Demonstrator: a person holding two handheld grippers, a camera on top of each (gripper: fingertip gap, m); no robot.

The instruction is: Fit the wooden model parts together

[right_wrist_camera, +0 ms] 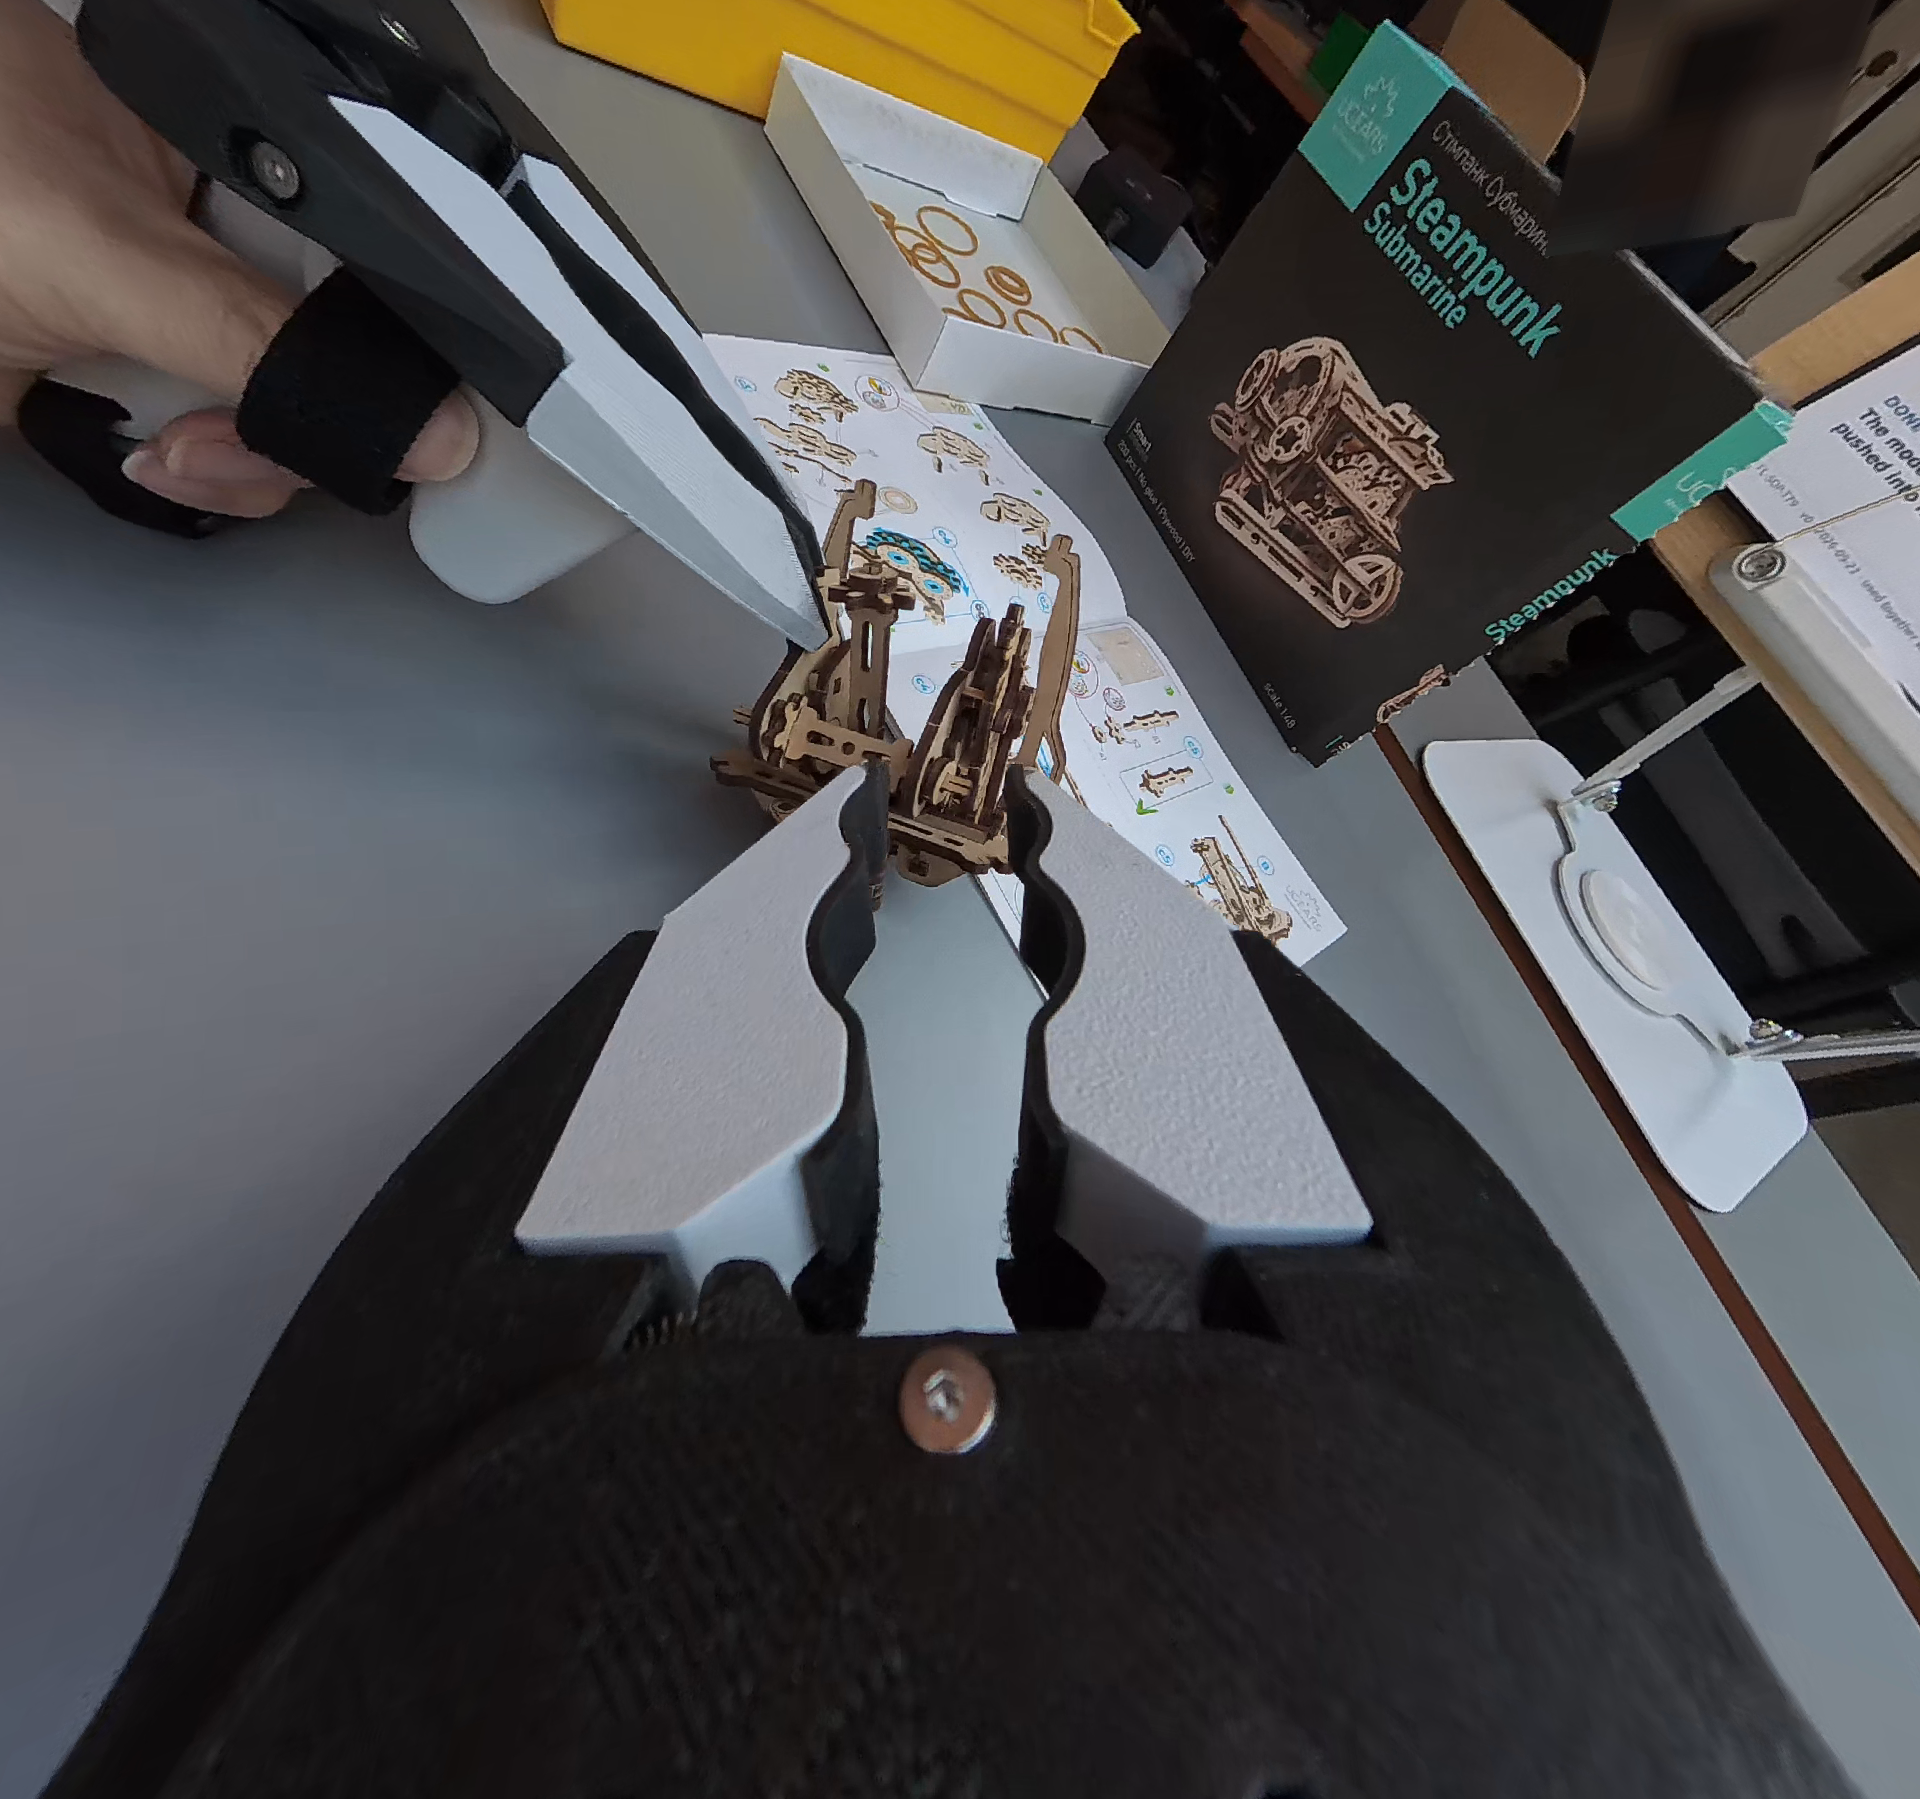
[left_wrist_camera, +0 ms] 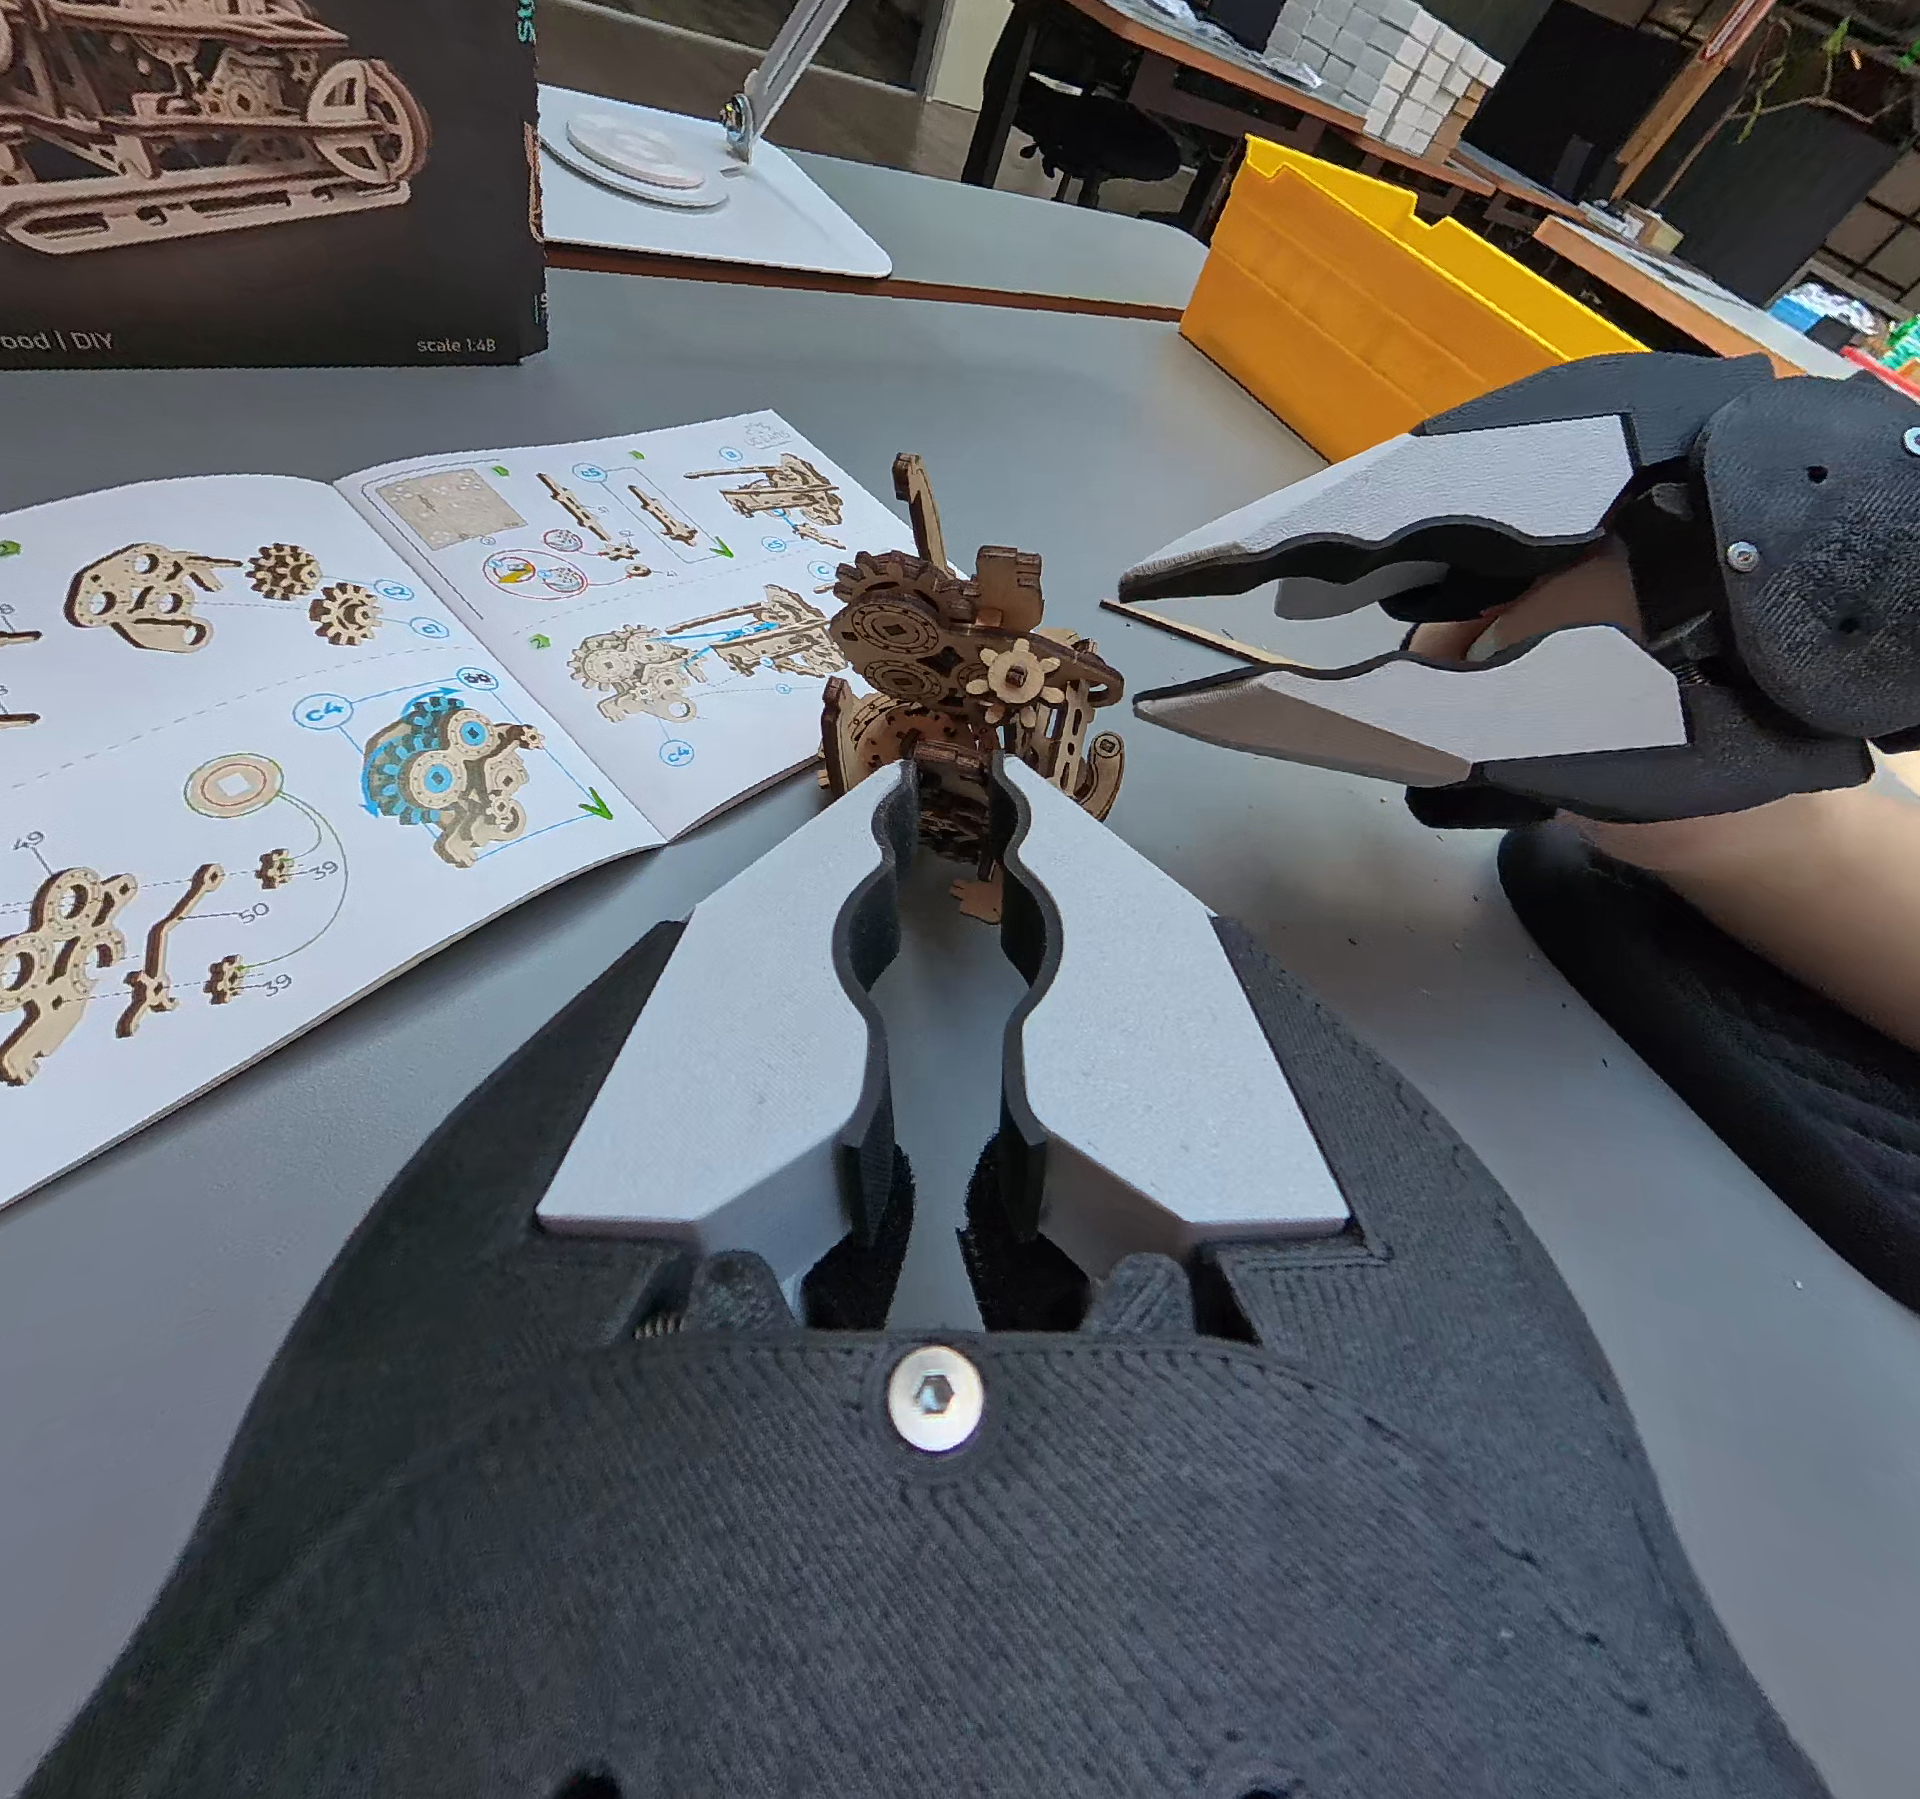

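Note:
A small wooden gear model (left_wrist_camera: 966, 648) stands on the grey table (left_wrist_camera: 1039, 918) at the edge of an open instruction booklet (left_wrist_camera: 364, 710). My left gripper (left_wrist_camera: 951, 788) is shut on the model's lower near part. In the right wrist view the left gripper (right_wrist_camera: 816, 622) comes in from the upper left onto the model (right_wrist_camera: 935, 741). My right gripper (right_wrist_camera: 943, 788) is open, its tips on either side of the model's gear plate section. In the left wrist view the right gripper (left_wrist_camera: 1135, 646) sits just right of the model with its jaws apart.
The model's dark box (left_wrist_camera: 260, 118) stands behind the booklet. A yellow bin (left_wrist_camera: 1351, 315) is at the back right, and a white tray (right_wrist_camera: 1081, 222) holding wooden rings lies beside it. A white stand base (right_wrist_camera: 1621, 970) is right of the box. A thin wooden strip (left_wrist_camera: 1184, 627) lies behind the right gripper. Across from one pair of fingers to the other is roughly 5 cm.

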